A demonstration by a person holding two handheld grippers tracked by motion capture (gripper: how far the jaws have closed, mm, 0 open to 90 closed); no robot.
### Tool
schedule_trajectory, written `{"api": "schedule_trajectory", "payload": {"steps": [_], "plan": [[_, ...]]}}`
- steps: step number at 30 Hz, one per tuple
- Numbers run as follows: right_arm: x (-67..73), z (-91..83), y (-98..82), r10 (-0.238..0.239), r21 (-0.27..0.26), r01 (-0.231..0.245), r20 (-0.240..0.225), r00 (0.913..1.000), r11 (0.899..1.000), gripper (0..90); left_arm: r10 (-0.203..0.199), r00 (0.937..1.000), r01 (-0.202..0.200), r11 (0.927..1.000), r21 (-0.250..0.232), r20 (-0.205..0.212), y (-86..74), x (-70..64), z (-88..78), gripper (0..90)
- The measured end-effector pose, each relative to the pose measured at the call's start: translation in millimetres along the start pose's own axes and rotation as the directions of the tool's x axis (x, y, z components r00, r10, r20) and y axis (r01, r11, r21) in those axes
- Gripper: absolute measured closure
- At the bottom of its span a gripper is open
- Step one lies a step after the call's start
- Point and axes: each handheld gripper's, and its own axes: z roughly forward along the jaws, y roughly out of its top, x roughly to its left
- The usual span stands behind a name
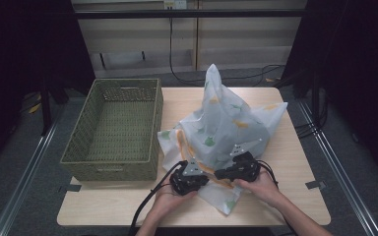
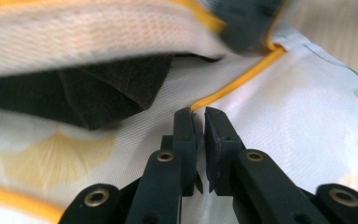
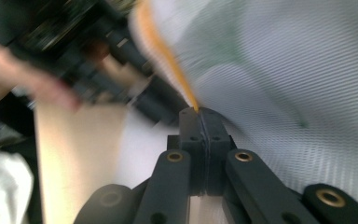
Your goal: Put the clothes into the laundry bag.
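Note:
A white fabric bag [image 1: 226, 123] with green and yellow leaf prints and an orange trim lies crumpled on the wooden table [image 1: 290, 167], one corner standing up. Both hands hold grippers at its near edge. My left gripper [image 1: 206, 178] is shut on the orange trim [image 2: 242, 77] of the cloth [image 2: 289, 112], its tips [image 2: 200, 112] nearly together with the piping running in between. My right gripper [image 1: 218, 173] is shut on the same trim [image 3: 163, 51] at its tips [image 3: 200, 112], and the cloth [image 3: 284, 70] is blurred behind. A dark opening [image 2: 107, 93] shows under a raised fold.
An empty green woven basket [image 1: 110, 169] stands on the left half of the table, close to the bag. Bare tabletop lies right of and in front of the bag. Black cables trail from both grippers over the near table edge.

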Motion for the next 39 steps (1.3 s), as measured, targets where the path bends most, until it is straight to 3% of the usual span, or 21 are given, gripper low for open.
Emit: {"api": "schedule_trajectory", "payload": {"steps": [1,5,9,12,14,15,18,20,21,24,27,29,30,31,33,36,38,39], "plan": [[-2.8,-2.1,-0.8,0.006,-0.005,-0.006,0.007,1.0000,1.000,90.0,0.021,0.9998,-0.021,0.9997,0.010,0.004,4.6,-5.3,4.2,83.8],[-11.9,-11.0,-4.3,0.023,-0.032,-0.022,0.060,0.9979,0.999,89.7,0.042,0.9985,-0.042,0.9991,0.001,0.034,17.8,-22.1,20.2,84.2],[-22.9,-16.5,-6.7,0.059,-0.049,-0.054,0.121,0.9909,0.997,89.7,0.081,0.9961,-0.082,0.9966,0.013,0.033,34.4,-41.4,37.9,85.0],[-30.6,-19.1,-6.5,0.078,-0.067,-0.069,0.143,0.9867,0.995,89.7,0.100,0.9928,-0.101,0.9948,0.013,0.066,43.6,-52.3,48.5,84.9],[-33.9,-21.0,-5.4,0.086,-0.075,-0.075,0.157,0.9839,0.994,89.7,0.116,0.9922,-0.117,0.9929,0.020,0.045,47.7,-57.1,52.3,84.9],[-35.2,-21.4,-5.4,0.090,-0.079,-0.078,0.160,0.9831,0.994,89.7,0.108,0.9929,-0.109,0.9940,0.011,0.051,48.1,-57.1,53.6,83.8],[-36.4,-23.3,-7.3,0.084,-0.079,-0.072,0.161,0.9834,0.994,89.5,0.097,0.9930,-0.097,0.9953,-0.007,0.068,42.7,-54.2,48.5,69.6],[-34.1,-25.5,-8.4,0.080,-0.081,-0.068,0.159,0.9841,0.994,89.5,0.069,0.9951,-0.067,0.9969,-0.041,0.071,36.6,-47.9,35.9,63.5],[-32.7,-27.1,-8.6,0.074,-0.085,-0.061,0.158,0.9847,0.995,89.5,0.034,0.9964,-0.028,0.9962,-0.082,0.078,32.1,-43.1,25.8,59.1],[-27.0,-32.6,-7.6,0.057,-0.103,-0.042,0.150,0.9870,0.994,90.0,0.021,0.9982,-0.015,0.9943,-0.105,0.055,21.4,-33.8,4.8,45.3],[-20.3,-37.5,-6.0,0.035,-0.115,-0.020,0.127,0.9912,0.993,90.0,0.062,0.9975,-0.062,0.9980,-0.009,0.035,8.2,-28.2,-3.8,31.4],[-15.6,-39.3,-4.5,0.020,-0.120,-0.007,0.112,0.9935,0.993,90.0,0.063,0.9964,-0.063,0.9980,0.004,0.057,1.0,-26.7,-1.4,23.9],[-13.2,-39.3,-3.6,0.020,-0.124,-0.006,0.104,0.9943,0.992,90.0,0.063,0.9971,-0.064,0.9971,0.040,0.043,-1.3,-26.8,-1.2,23.2],[-11.5,-39.1,-2.5,0.007,-0.123,0.005,0.093,0.9956,0.992,90.0,0.062,0.9976,-0.063,0.9976,0.029,0.029,-3.5,-26.4,-1.4,22.5],[-8.3,-36.9,0.4,-0.002,-0.124,0.012,0.084,0.9965,0.992,90.0,0.051,0.9987,-0.051,0.9986,0.013,0.000,-2.7,-23.3,-3.0,32.5],[-8.3,-27.6,5.3,-0.005,-0.112,0.012,0.067,0.9977,0.994,90.0,0.066,0.9975,-0.065,0.9978,0.009,-0.026,0.6,-19.6,-1.5,64.1],[-8.6,-19.2,8.3,-0.006,-0.095,0.012,0.068,0.9977,0.995,90.0,0.078,0.9943,-0.077,0.9967,0.024,-0.072,4.0,-20.6,1.1,83.3],[-9.4,-13.9,10.0,-0.012,-0.083,0.018,0.068,0.9976,0.996,90.0,0.085,0.9938,-0.082,0.9959,0.036,-0.072,6.1,-21.8,1.9,86.2]]}}
